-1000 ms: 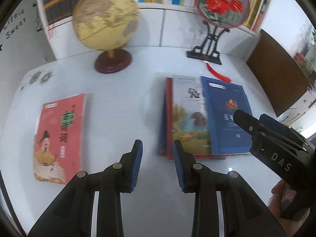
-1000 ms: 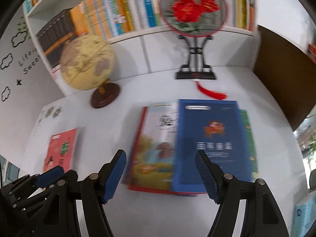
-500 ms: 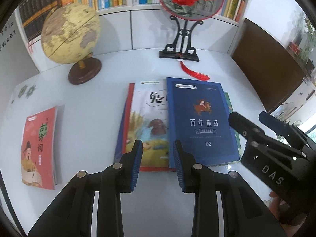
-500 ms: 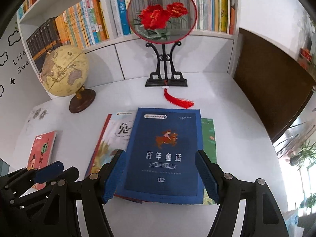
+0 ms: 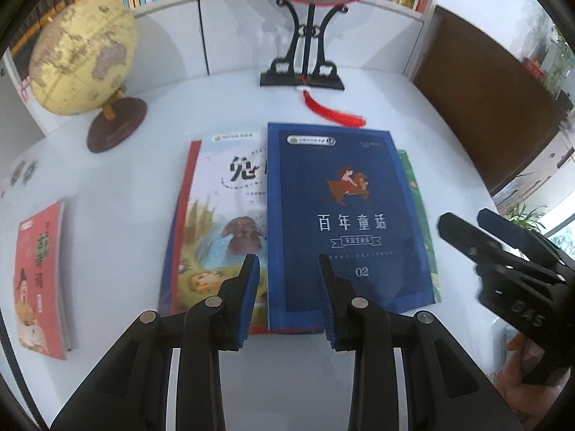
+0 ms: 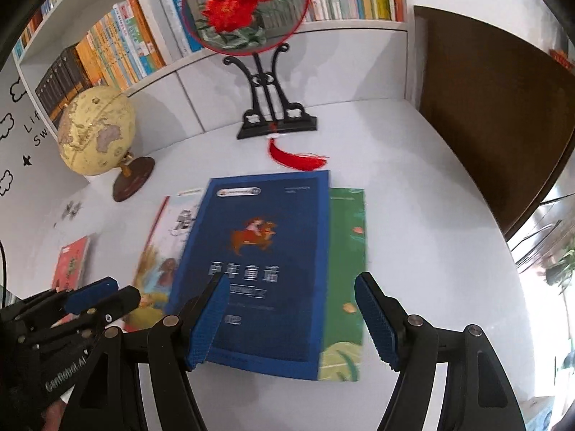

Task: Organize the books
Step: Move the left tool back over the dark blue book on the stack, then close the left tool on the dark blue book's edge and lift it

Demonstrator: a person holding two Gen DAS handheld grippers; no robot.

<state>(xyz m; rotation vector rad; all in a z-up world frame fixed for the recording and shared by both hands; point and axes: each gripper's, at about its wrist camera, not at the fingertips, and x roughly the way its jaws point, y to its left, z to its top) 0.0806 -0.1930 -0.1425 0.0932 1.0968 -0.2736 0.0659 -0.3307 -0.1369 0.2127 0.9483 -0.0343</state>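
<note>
Left gripper (image 5: 287, 296) hangs over the near edge of the book pile, jaws at a narrow gap, nothing between them. Right gripper (image 6: 291, 318) has a wider gap and is also empty, sitting above the near end of the blue book (image 5: 345, 222). I read both as approaching, no contact yet.

Where the books are: blue book lies on top of the pile mid-table, overlapping the rabbit picture book (image 5: 219, 222) on its left and a green book (image 6: 345, 269) that sticks out on its right. A red book (image 5: 39, 280) lies alone, well apart at the far left of the table (image 5: 179, 115). Globe (image 5: 84, 57) and fan stand (image 5: 305, 54) sit at the far side, tassel (image 5: 332, 113) just beyond the blue book's far edge.

Risks I'd flag:
- Books lie flat, so no edge is raised. A pad coming down could just press the cover or skid the blue book off the pile.
- The pile is staggered; grabbing at the near edge may pinch two or three covers together, or only the top cover, which would open and flop.
- Left gap looks too narrow to take the whole pile.
- The two grippers are close together and could bump.
- Pushing the pile away from me could catch the tassel or nudge the fan stand.
</note>
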